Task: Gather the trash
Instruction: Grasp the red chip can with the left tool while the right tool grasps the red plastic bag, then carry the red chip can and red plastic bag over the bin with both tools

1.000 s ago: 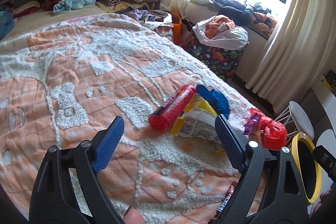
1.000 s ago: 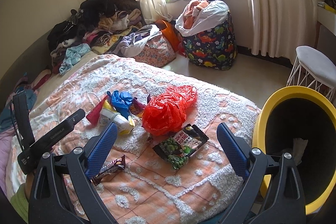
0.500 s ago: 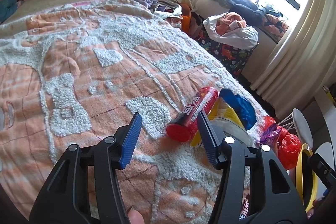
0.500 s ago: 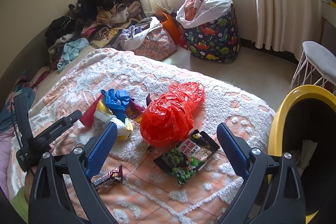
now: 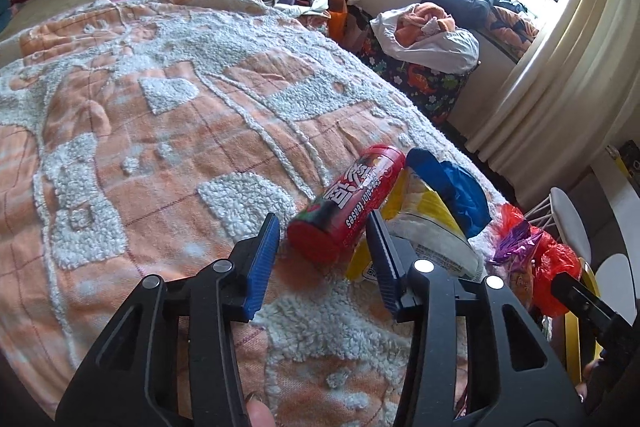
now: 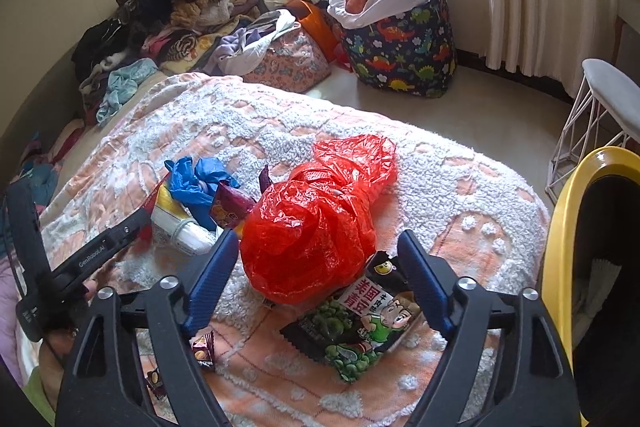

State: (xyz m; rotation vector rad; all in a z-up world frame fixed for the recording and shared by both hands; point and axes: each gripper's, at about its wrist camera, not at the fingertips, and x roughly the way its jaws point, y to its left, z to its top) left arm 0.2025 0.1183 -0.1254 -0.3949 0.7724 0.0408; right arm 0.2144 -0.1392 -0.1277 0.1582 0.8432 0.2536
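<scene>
A red snack tube [image 5: 346, 205] lies on the orange and white bedspread [image 5: 160, 131]. My left gripper [image 5: 323, 233] is open, its blue pads either side of the tube's near end. Beside the tube lie a yellow and white packet [image 5: 426, 229] and a blue bag [image 5: 456, 193]. My right gripper [image 6: 316, 259] is open around a crumpled red plastic bag [image 6: 316, 223], just above a green pea snack packet [image 6: 360, 323]. A small brown wrapper [image 6: 203, 345] lies by its left finger. A yellow-rimmed bin [image 6: 568, 247] stands at the bed's right edge.
A dinosaur-print hamper [image 6: 400, 43] full of clothes stands by the window curtain. Clothes are piled at the bed's far end [image 6: 168, 15]. A white wire stool [image 6: 600, 107] stands beside the bin. A purple wrapper [image 5: 516, 243] lies near the red bag.
My left gripper moved forward to the red tube and its jaws narrowed around it. My right gripper moved forward and down over the red bag.
</scene>
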